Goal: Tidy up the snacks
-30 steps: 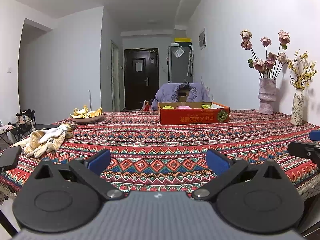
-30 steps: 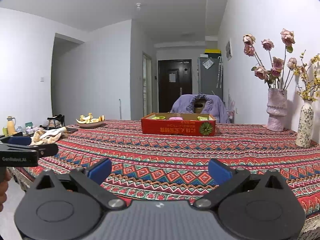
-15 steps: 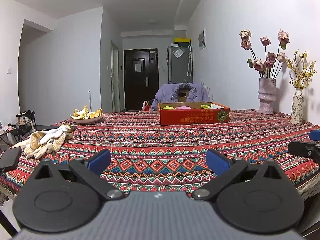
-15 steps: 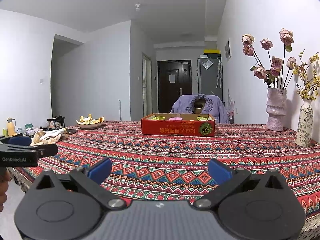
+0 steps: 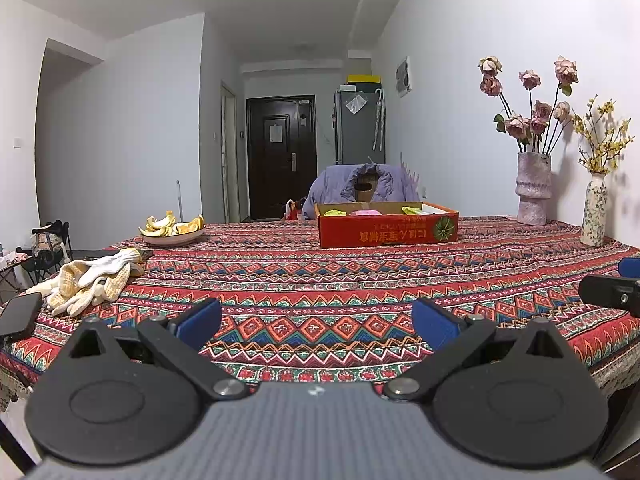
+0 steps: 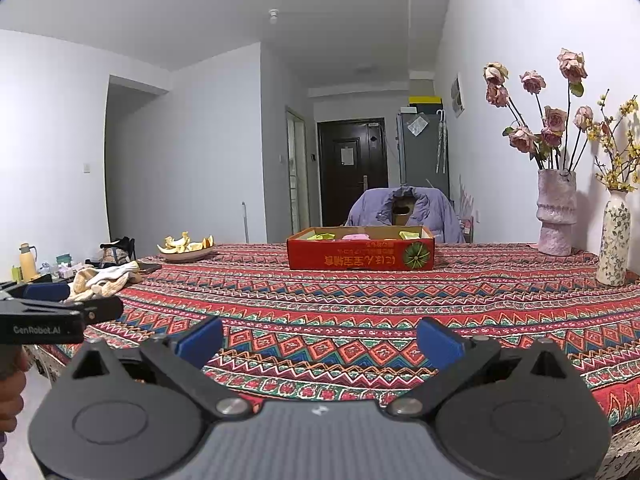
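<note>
A shallow red cardboard box (image 5: 388, 230) (image 6: 360, 256) sits at the far middle of the patterned table. Yellow and pink snack packets (image 5: 364, 212) (image 6: 354, 236) lie inside it. My left gripper (image 5: 316, 322) hovers over the near table edge, open, nothing between its blue pads. My right gripper (image 6: 320, 334) is also open and empty at the near edge, well short of the box. Each gripper shows at the side of the other's view.
A plate of fruit peels (image 5: 173, 230) and white work gloves (image 5: 92, 280) lie at the left, with a phone (image 5: 18, 316) by the left edge. Two flower vases (image 5: 534, 188) (image 6: 612, 238) stand at the right by the wall. A chair draped with a purple jacket (image 6: 404, 210) is behind the box.
Both views have shifted only very slightly. Both grippers stay open and nothing on the table has moved.
</note>
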`<state>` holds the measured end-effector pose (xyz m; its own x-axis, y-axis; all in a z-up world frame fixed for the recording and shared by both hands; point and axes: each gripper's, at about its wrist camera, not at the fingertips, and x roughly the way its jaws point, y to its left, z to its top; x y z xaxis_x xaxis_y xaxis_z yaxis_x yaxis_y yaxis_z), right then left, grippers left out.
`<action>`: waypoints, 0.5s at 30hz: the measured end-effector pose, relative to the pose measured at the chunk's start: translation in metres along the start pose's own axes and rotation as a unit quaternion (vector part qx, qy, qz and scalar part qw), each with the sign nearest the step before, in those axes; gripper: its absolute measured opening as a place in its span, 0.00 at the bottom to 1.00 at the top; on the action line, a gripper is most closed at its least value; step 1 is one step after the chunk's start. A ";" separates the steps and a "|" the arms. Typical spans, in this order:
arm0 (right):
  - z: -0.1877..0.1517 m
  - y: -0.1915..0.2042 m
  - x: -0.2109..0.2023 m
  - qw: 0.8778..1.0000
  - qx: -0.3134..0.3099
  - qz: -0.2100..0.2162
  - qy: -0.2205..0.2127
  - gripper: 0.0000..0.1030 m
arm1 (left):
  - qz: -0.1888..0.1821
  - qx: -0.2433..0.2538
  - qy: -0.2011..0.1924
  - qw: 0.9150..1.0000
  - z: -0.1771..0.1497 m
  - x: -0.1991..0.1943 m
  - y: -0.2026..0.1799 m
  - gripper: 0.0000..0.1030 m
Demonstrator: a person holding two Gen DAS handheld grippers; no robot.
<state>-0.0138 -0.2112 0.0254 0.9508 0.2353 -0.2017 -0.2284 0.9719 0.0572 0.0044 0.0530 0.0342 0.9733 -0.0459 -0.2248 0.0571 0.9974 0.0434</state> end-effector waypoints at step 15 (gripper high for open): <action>0.000 -0.001 0.000 1.000 0.002 -0.002 0.001 1.00 | 0.000 0.005 -0.006 1.000 0.000 -0.003 -0.001 1.00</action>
<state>-0.0142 -0.2119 0.0252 0.9515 0.2305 -0.2036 -0.2228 0.9730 0.0605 0.0018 0.0524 0.0353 0.9758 -0.0475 -0.2136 0.0603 0.9967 0.0535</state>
